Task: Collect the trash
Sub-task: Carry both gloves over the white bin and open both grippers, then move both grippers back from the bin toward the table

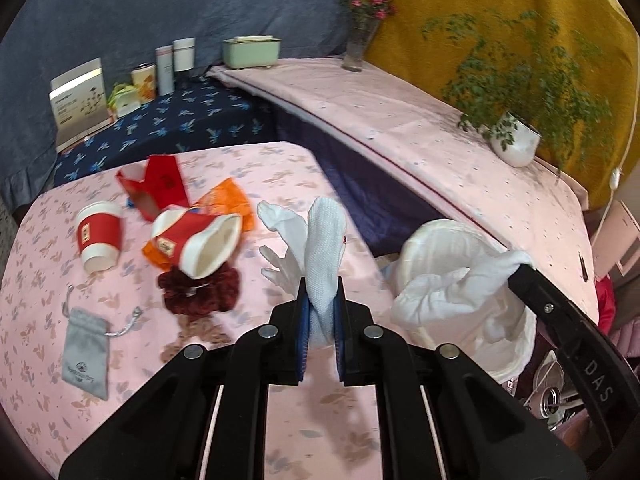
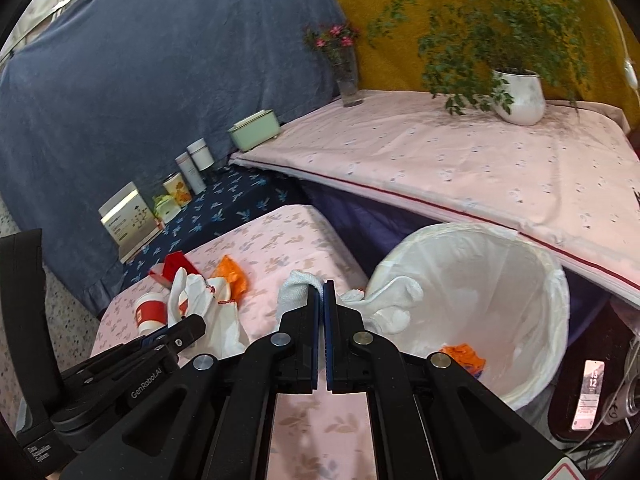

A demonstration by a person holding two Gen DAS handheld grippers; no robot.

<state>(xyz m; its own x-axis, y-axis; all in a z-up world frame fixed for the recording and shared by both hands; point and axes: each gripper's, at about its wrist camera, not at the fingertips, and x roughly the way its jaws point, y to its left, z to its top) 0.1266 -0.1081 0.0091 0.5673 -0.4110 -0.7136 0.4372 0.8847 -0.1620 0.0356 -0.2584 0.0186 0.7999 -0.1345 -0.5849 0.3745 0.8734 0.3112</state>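
My left gripper is shut on a white glove that stands up from its jaws above the pink table. My right gripper is shut on a second white glove, whose fingers hang over the rim of the white-lined trash bin. In the left wrist view that second glove droops from the right gripper over the bin. An orange wrapper lies inside the bin. In the right wrist view the left gripper shows at the left with its glove.
On the table lie two red-sleeved paper cups, a red carton, an orange wrapper, a dark red scrunchie and a grey pouch. A potted plant and a vase stand on the far shelf.
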